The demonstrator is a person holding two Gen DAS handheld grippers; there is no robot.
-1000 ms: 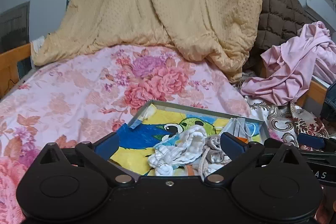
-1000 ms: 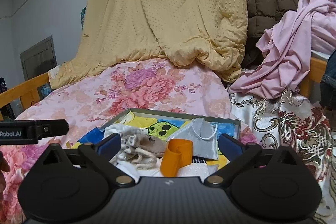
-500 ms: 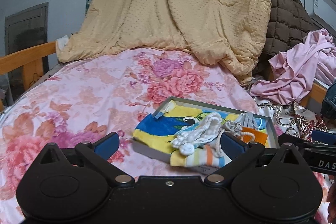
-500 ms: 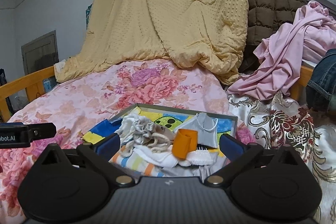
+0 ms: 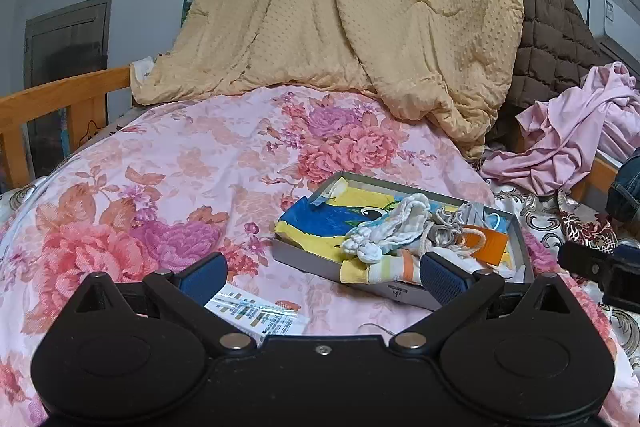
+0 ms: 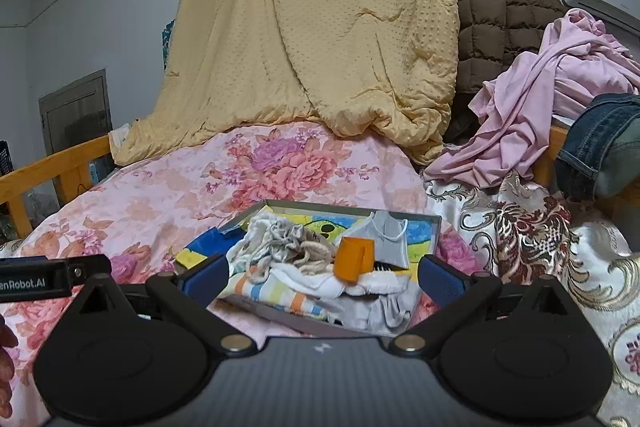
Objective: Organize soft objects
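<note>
While both grippers hang back from the bed, nothing is gripped. Left gripper (image 5: 323, 269), bottom centre of the left wrist view: jaws spread wide, only bedsheet and a printed plastic packet (image 5: 256, 313) between them. Right gripper (image 6: 323, 273), bottom centre of the right wrist view: also spread wide, empty, the near end of the tray showing in the gap but not touched.

Tray (image 6: 435, 227) is a shallow grey box on the pink floral bedsheet (image 5: 160, 187), lower centre-right in the left view, lower centre in the right view. Soft things are piled in it, likely gathered there so they stay together on the bedding: white knitted cloth (image 5: 394, 227), beige drawstring pouch (image 6: 290, 241), orange band (image 6: 354, 257) standing on edge, grey face mask (image 6: 390, 239) leaning at the far right, striped towel (image 6: 280, 293) draped over the near rim. Yellow-blue cartoon picture (image 5: 320, 223) lines the tray floor.

Pile sits toward the tray's near end, far end mostly bare, so the sorting looks unfinished or barely begun; cannot tell which. Wide jaws suit a grab at bulky cloth. My guess is the towel hanging over the rim is the easiest first pick.

Background, upper half of both views: yellow quilt (image 6: 320, 47), brown padded coat (image 6: 496, 11), pink garment (image 6: 552, 99) at right, all well apart from the tray.
</note>
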